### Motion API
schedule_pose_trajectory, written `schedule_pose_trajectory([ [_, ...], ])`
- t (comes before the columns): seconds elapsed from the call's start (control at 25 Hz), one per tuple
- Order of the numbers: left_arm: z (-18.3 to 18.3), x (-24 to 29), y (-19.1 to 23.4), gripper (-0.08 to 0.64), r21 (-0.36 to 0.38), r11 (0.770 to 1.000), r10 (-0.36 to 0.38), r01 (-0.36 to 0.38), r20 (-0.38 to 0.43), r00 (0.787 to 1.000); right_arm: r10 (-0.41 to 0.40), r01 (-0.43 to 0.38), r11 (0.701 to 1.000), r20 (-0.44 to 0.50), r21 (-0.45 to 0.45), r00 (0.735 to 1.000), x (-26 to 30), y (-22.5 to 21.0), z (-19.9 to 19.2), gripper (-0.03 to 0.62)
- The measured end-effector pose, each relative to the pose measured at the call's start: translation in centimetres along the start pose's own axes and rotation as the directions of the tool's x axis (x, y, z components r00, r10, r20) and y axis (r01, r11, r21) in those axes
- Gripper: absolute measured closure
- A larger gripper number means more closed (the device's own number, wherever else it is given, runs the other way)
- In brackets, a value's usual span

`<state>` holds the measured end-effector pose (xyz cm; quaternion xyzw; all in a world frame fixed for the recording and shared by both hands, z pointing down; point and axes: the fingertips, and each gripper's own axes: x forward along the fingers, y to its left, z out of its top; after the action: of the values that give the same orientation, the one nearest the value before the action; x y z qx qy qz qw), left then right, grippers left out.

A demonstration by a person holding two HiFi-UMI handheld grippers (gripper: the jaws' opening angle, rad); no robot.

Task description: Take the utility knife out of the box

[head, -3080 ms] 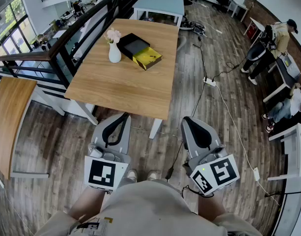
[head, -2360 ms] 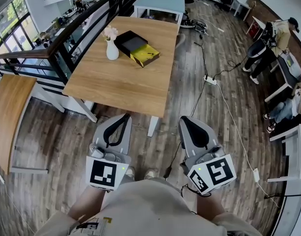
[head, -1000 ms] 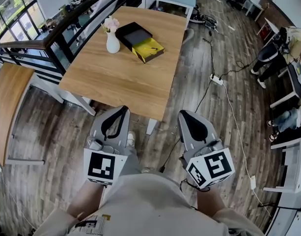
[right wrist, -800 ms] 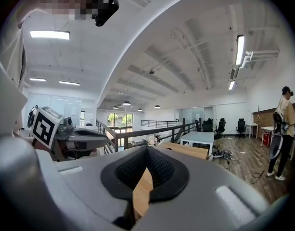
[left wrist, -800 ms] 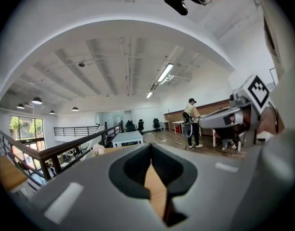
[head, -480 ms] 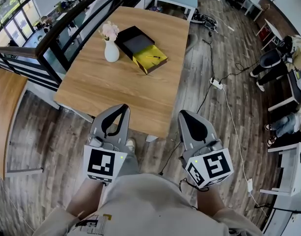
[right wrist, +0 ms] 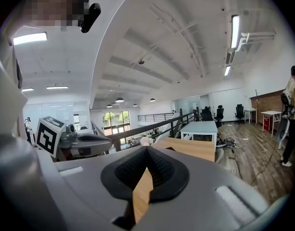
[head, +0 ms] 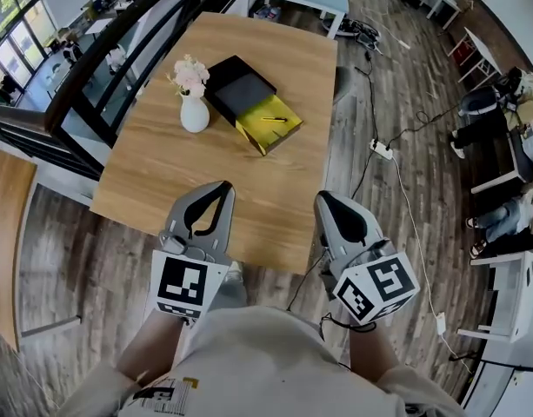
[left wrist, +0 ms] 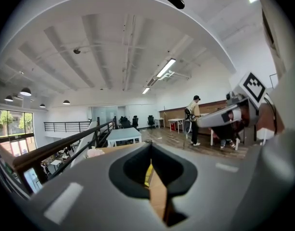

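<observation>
Both my claws are clenched shut and hold nothing. The left claw (head: 220,188) and the right claw (head: 323,198) hang over the near edge of the table (head: 240,181). The knife (head: 275,119) lies in the yellow tray (head: 266,132) of the box, on the far part of the table, well apart from both claws. The black lid (head: 238,80) sits right up against the tray.

Here is what I worry about. The knife is thin and lies flat, so I must open a claw before I reach it, or I will only shove it around. If I push down hard, I think the light tray could slide or tip. The vase (head: 194,111) with flowers stands just beside the lid. It is tall and narrow, so a bump from my left claw could knock it over.

The middle of the table is bare, so I have a good straight path. The tray is near the table's right edge. A railing (head: 109,52) runs close on the left. A power strip (head: 381,149) with its cord lies on the floor to the right, where feet could catch.
</observation>
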<state>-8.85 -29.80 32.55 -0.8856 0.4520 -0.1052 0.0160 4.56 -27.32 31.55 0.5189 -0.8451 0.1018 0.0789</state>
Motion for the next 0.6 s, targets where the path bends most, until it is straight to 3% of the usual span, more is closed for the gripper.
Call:
schedule_pose_trajectory([
  [0.32, -1.2, 4.9, 6.5, 0.558, -0.017, 0.998, -0.054, 0.054, -0.020, 0.998, -0.041, 0.039, 0.999, 0.043, 0.030, 0.998, 6.9, -1.4, 2.3, 0.591],
  [0.6, -2.0, 6.9, 7.5, 0.558, -0.008, 0.996, -0.093, 0.093, -0.027, 0.995, -0.049, 0.049, 0.998, 0.003, -0.037, 0.999, 9.3, -2.0, 2.2, 0.591],
])
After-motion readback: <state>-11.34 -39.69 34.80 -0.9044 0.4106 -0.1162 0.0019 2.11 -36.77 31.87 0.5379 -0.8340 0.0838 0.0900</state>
